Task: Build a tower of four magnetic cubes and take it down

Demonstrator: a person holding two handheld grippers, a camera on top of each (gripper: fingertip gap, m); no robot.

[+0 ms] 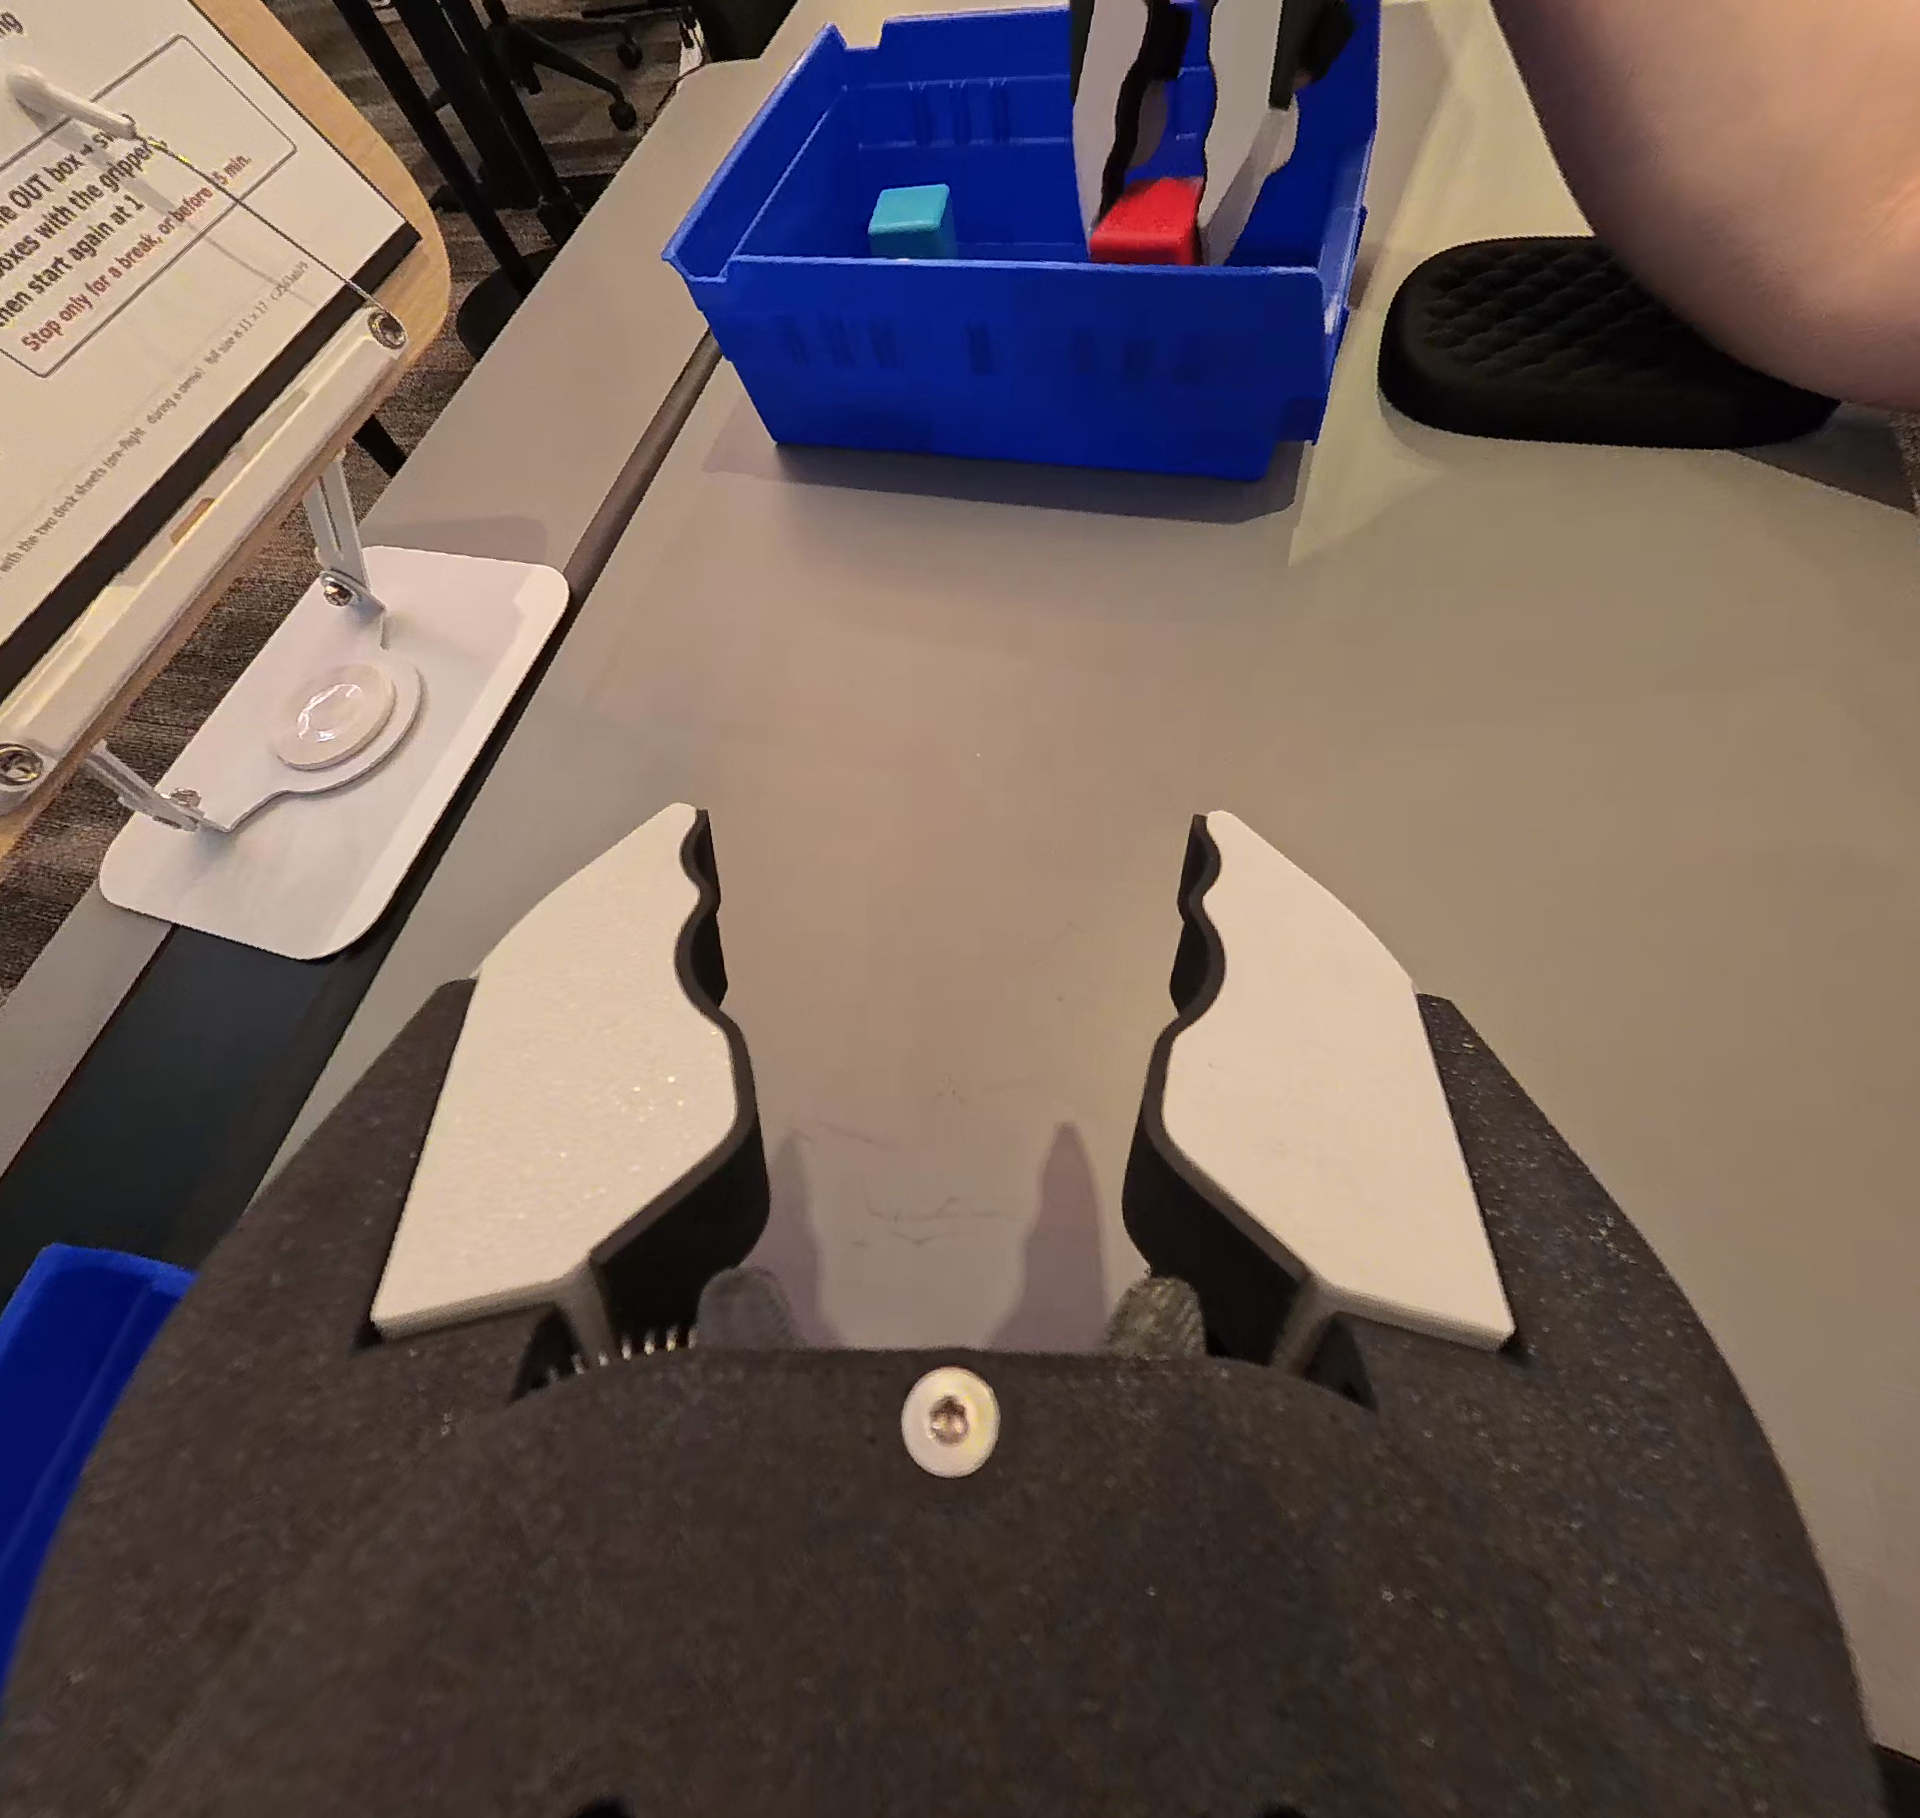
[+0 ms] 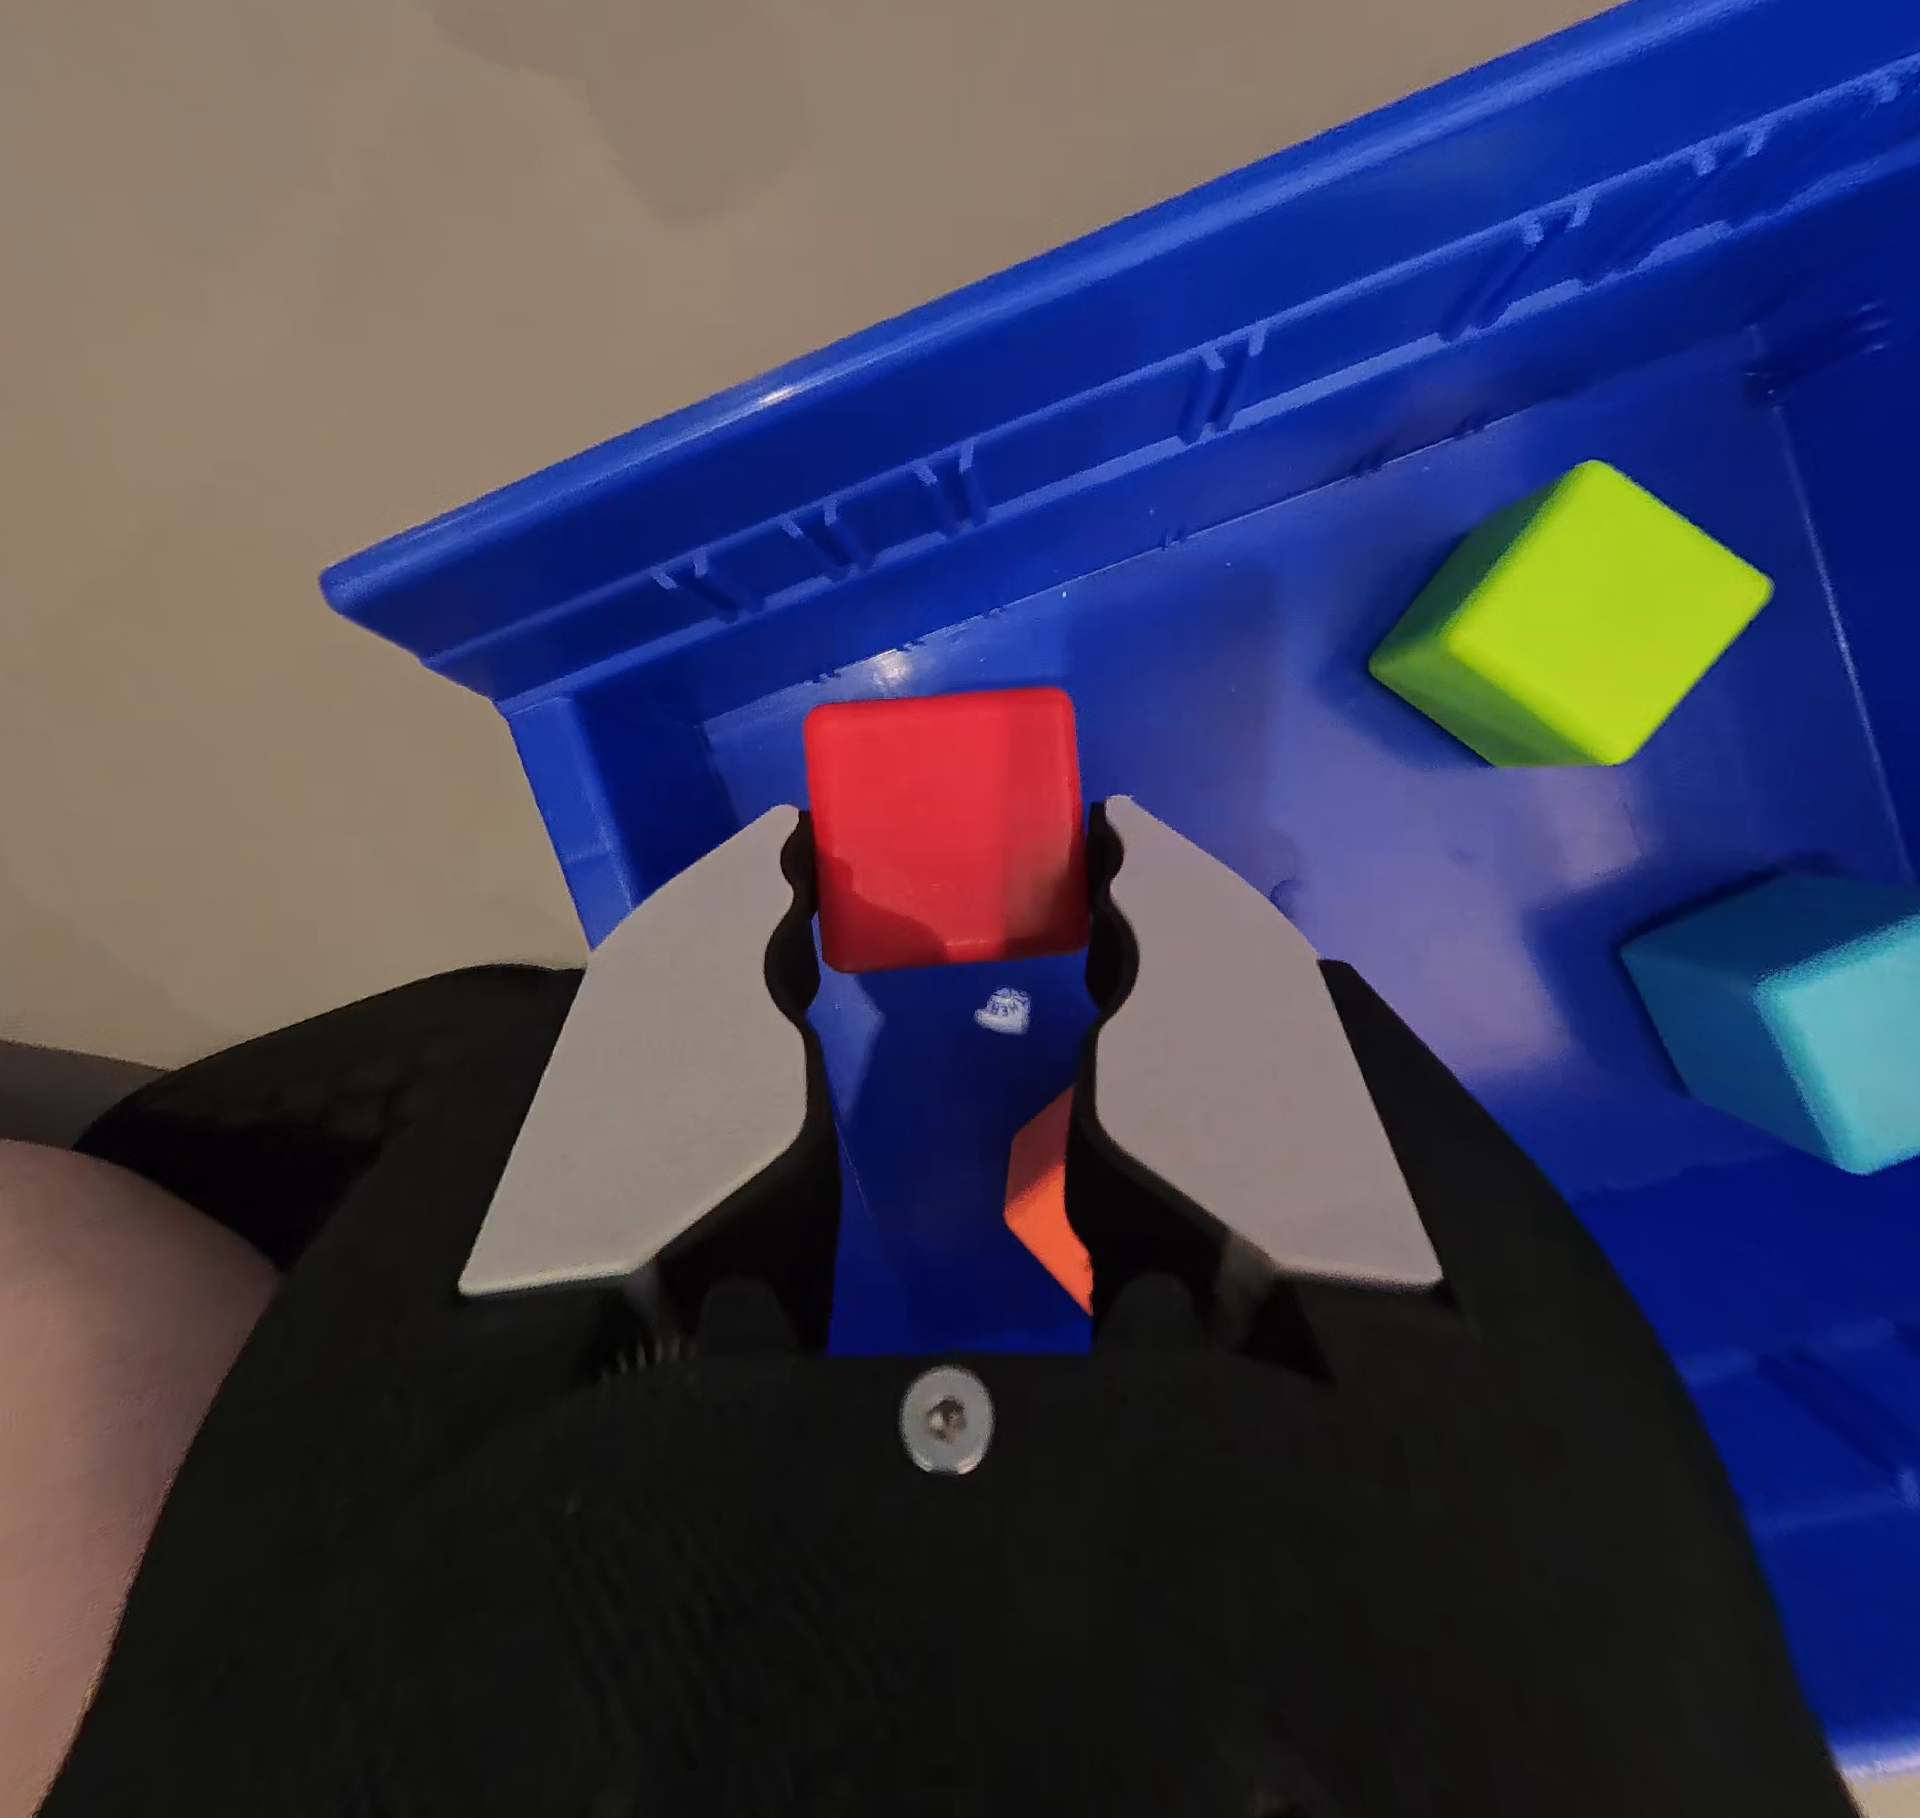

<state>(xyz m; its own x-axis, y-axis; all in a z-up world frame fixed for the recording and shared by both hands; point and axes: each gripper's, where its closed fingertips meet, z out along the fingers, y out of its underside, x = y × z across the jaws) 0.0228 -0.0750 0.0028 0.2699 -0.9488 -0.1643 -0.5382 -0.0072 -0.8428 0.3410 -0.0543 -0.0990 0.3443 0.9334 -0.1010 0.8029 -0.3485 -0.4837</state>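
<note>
Inside blue bin point(image 2: 644, 615), near corner: red cube point(image 2: 940, 823) pinched by right gripper point(image 2: 945, 859) | green cube point(image 2: 1574, 615) at 2 o'clock, teal cube point(image 2: 1797, 1020) at 4 o'clock, orange cube point(image 2: 1049, 1207) under jaws | left gripper point(image 1: 948, 880) spread wide over grey table point(image 1: 935, 677), holding nothing

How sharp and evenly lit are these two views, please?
Left wrist view: wide-angle bending toward the edges, sharp bin, soft shadow beneath it on the table. Right wrist view: red cube fairly crisp, teal cube blurred at the edge.
</note>
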